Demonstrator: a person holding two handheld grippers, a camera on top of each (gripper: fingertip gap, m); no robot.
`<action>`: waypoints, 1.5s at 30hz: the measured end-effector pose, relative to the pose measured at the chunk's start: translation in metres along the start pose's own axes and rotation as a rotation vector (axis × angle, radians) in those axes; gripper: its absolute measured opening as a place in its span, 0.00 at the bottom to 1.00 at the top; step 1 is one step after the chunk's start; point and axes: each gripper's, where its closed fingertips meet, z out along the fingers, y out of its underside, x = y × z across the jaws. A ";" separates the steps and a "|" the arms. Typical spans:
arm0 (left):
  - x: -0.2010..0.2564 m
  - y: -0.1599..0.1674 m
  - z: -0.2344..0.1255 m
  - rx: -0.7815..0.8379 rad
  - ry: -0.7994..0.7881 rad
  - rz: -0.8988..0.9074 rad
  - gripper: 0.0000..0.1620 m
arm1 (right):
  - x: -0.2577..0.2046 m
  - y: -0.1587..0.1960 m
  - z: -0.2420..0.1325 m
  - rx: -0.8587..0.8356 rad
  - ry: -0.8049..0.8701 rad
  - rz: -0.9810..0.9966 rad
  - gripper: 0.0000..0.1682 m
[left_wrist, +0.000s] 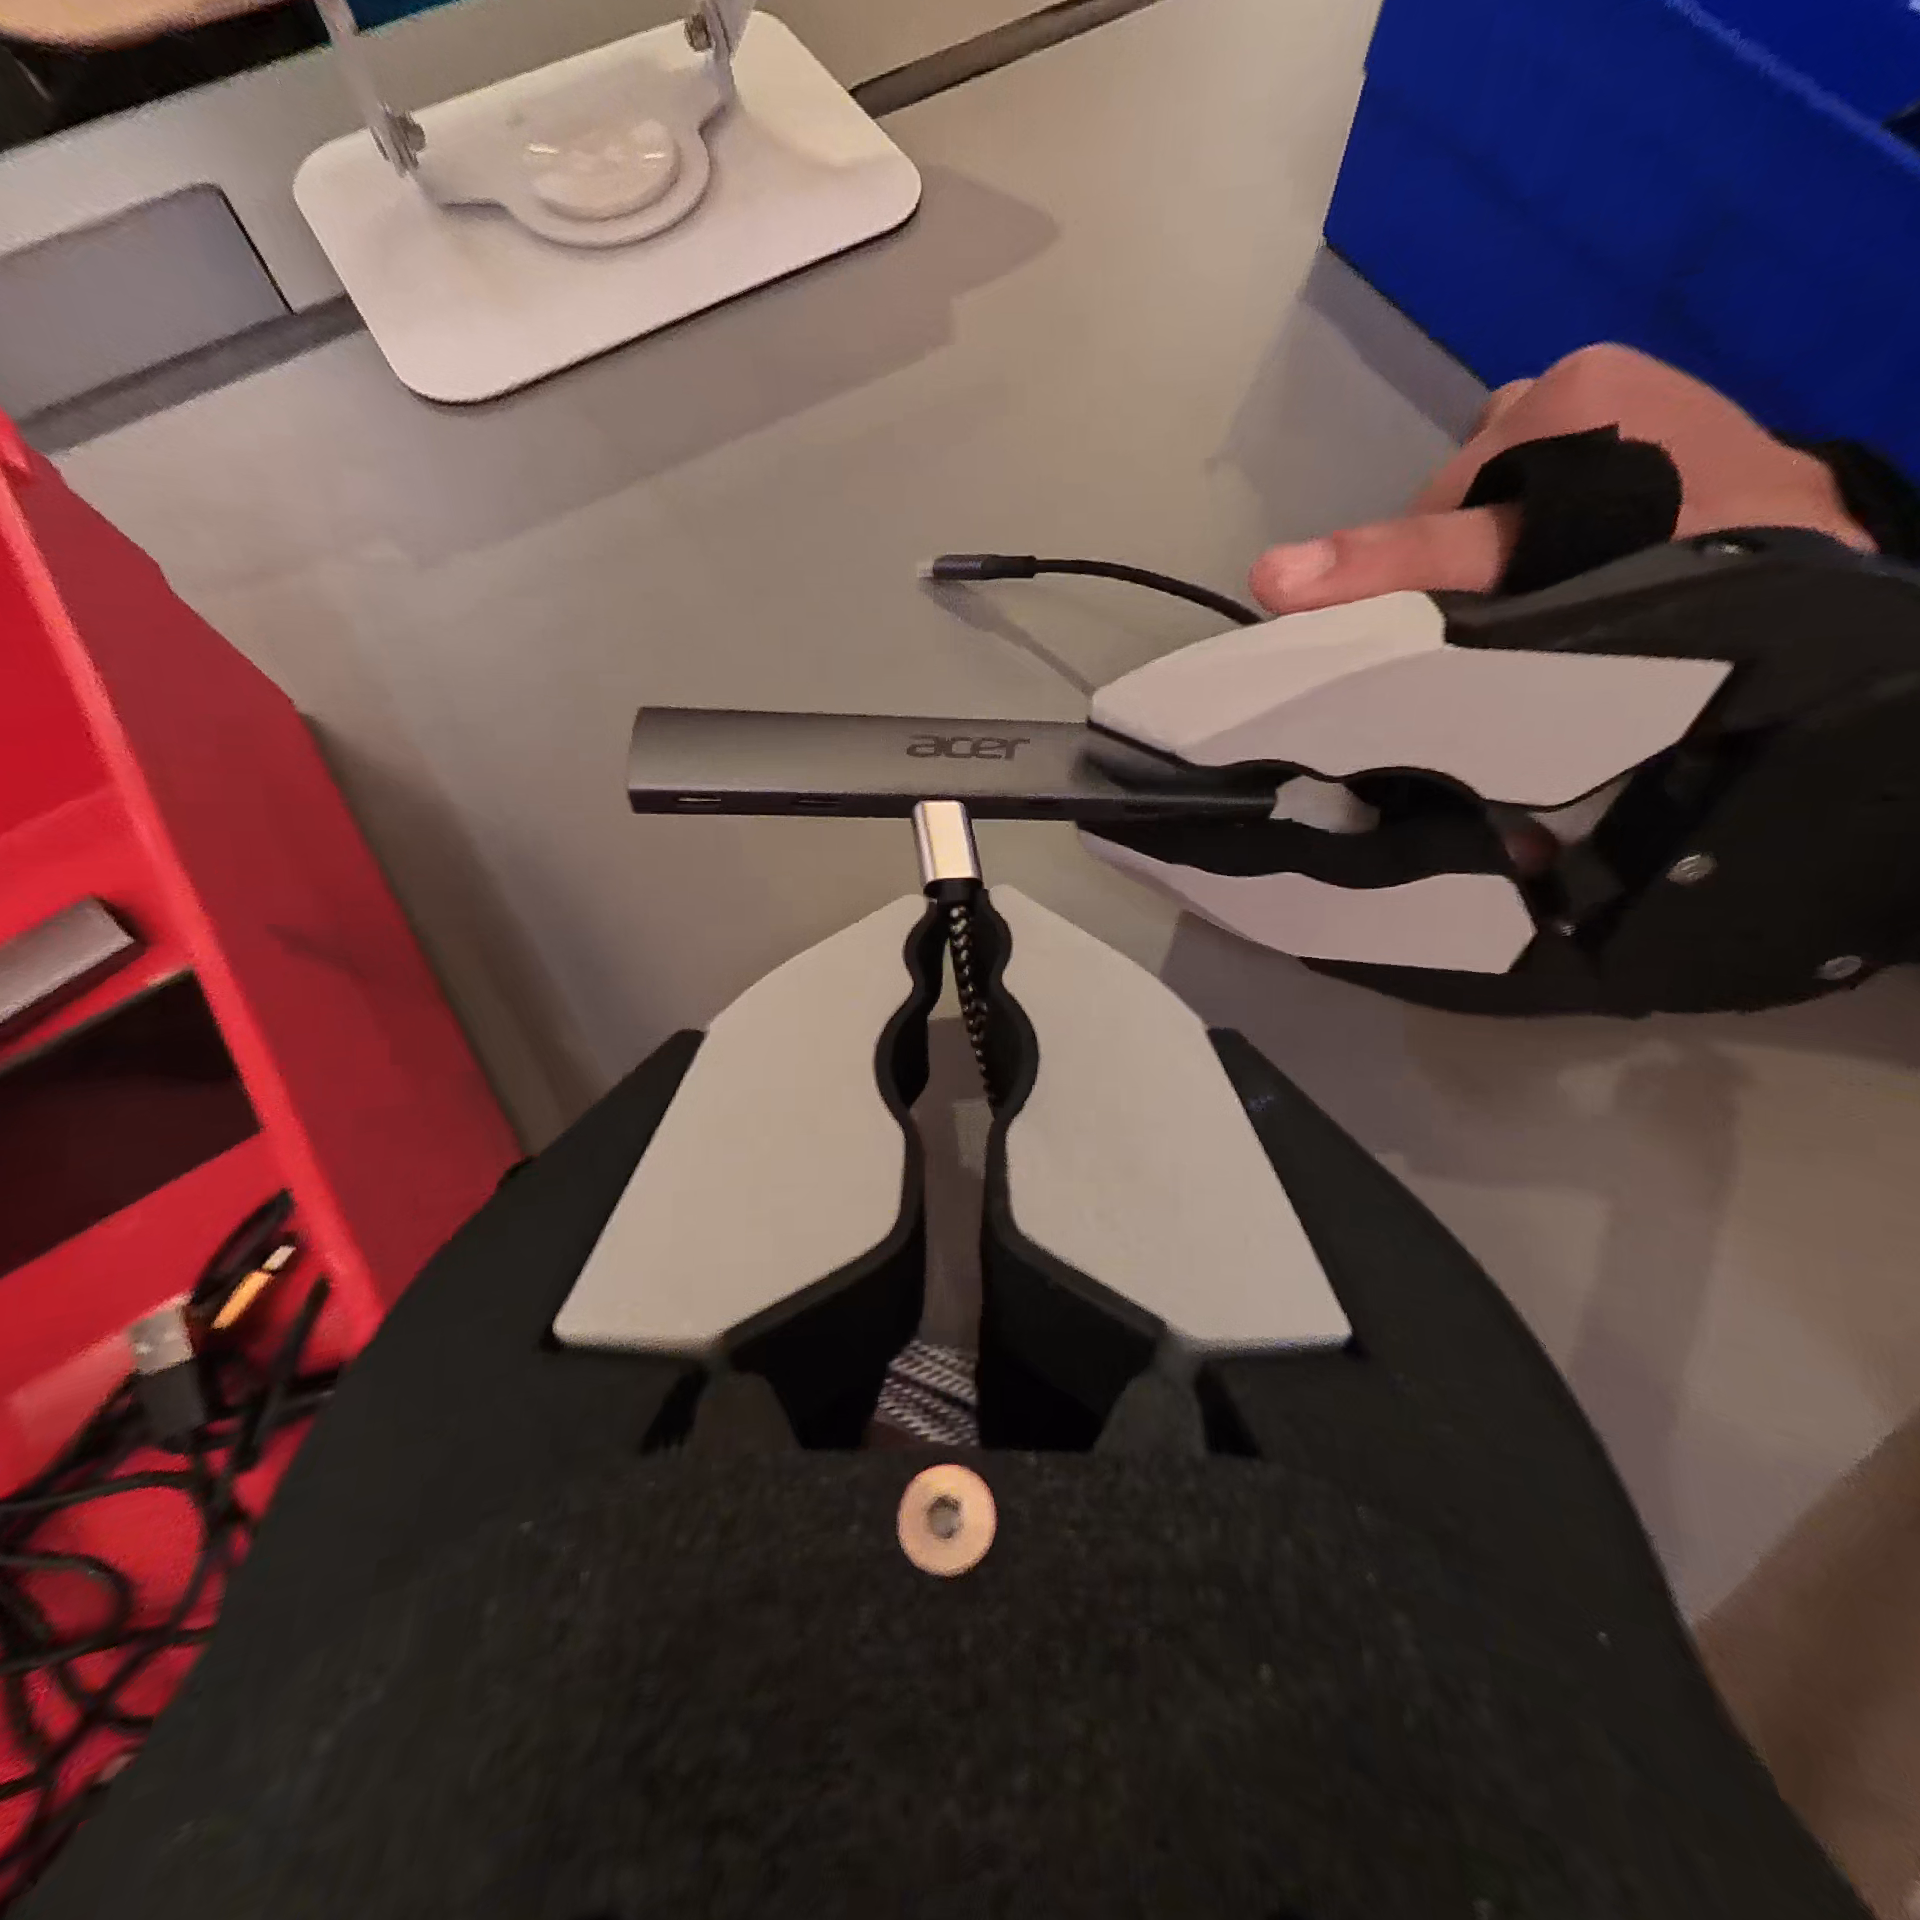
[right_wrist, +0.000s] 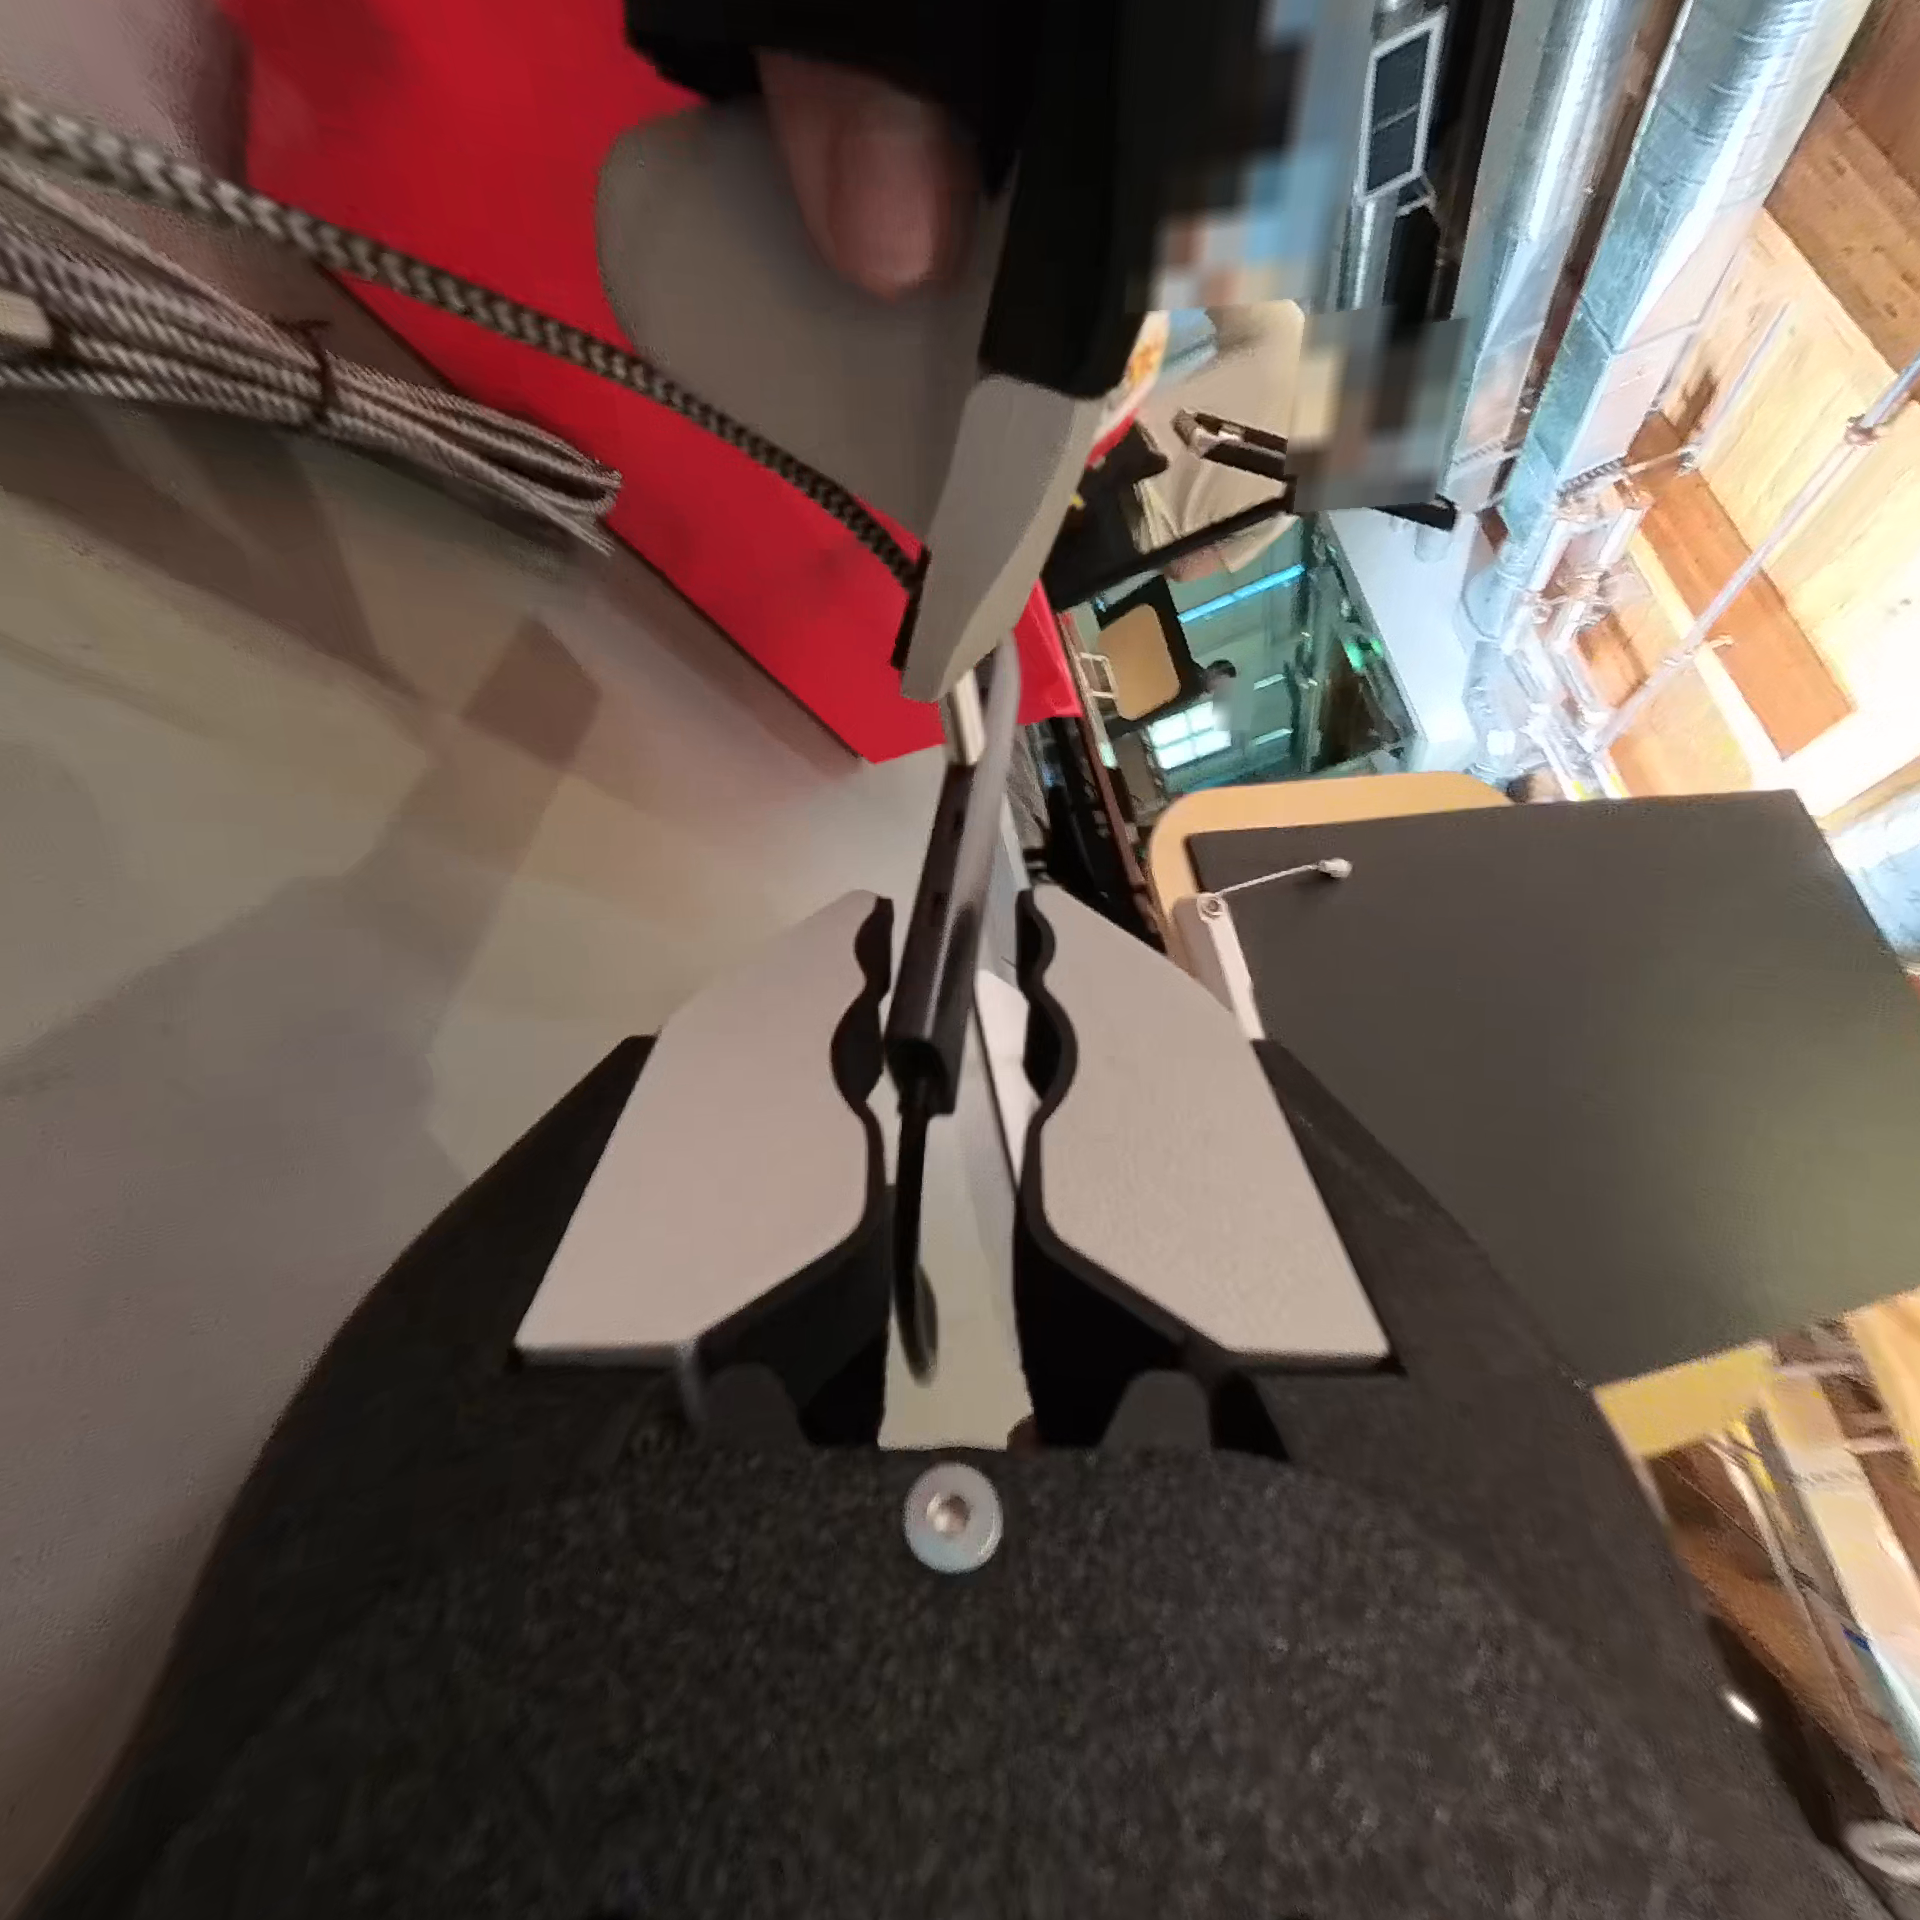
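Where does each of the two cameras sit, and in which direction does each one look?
Left wrist view: sits on the left gripper, looking forward and down at the table; its fingers pinch the braided cable, whose plug meets the grey hub. A hand and the right gripper show.
Right wrist view: sits on the right gripper, rolled sideways, looking along the hub it clamps towards the left gripper and a fingertip.
Shared: hub, cable, red bin, both grippers.
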 end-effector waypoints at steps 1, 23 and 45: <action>0.004 0.001 0.001 -0.004 0.015 -0.020 0.03 | 0.002 0.001 0.001 -0.021 0.028 -0.017 0.13; 0.030 -0.003 0.004 0.035 -0.002 0.080 0.03 | 0.005 0.016 0.004 -0.121 0.072 -0.076 0.05; -0.008 0.135 -0.103 0.157 -0.021 -0.272 0.13 | 0.009 0.041 0.005 -0.057 0.073 0.071 0.05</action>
